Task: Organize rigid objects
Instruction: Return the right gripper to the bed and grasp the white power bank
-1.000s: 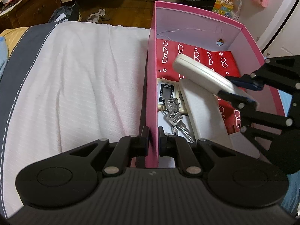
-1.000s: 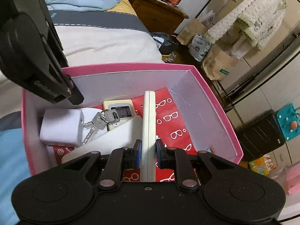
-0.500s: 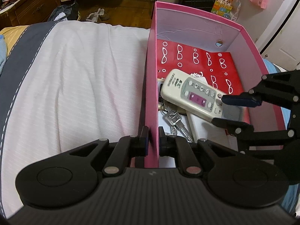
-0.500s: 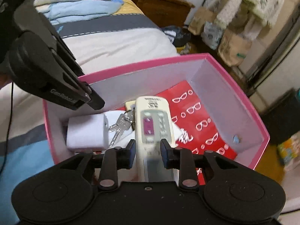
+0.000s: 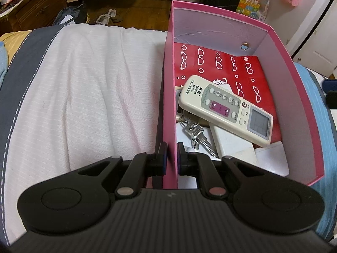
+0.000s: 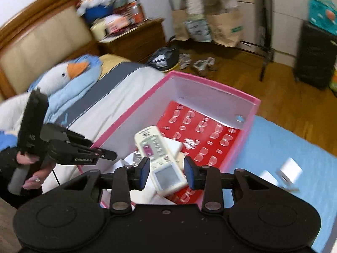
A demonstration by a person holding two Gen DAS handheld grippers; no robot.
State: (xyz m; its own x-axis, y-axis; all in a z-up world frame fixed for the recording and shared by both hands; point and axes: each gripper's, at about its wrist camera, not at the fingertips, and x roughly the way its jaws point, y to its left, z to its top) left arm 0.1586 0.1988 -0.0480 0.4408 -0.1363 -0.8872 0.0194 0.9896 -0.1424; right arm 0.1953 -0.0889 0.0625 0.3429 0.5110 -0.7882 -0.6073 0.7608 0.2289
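Observation:
A pink box [image 5: 294, 80] with a red patterned floor sits on the bed; it also shows in the right wrist view [image 6: 212, 88]. My left gripper [image 5: 170, 160] is shut on the box's left wall. A white remote [image 5: 226, 107] lies face up in the box on white blocks, beside a bunch of keys [image 5: 195, 131]. In the right wrist view the remote [image 6: 160, 156] lies below my right gripper [image 6: 166, 172], which is open, empty and raised above the box.
The white and grey bedding [image 5: 84, 97] lies left of the box. A small white box [image 6: 289, 172] lies on the blue sheet right of it. A goose plush [image 6: 69, 73] and a headboard are at the back left. Bags and shoes are on the wooden floor.
My right gripper lowered the remote into the box, turned it face up, opened and drew back upward. My left gripper kept its hold on the box wall.

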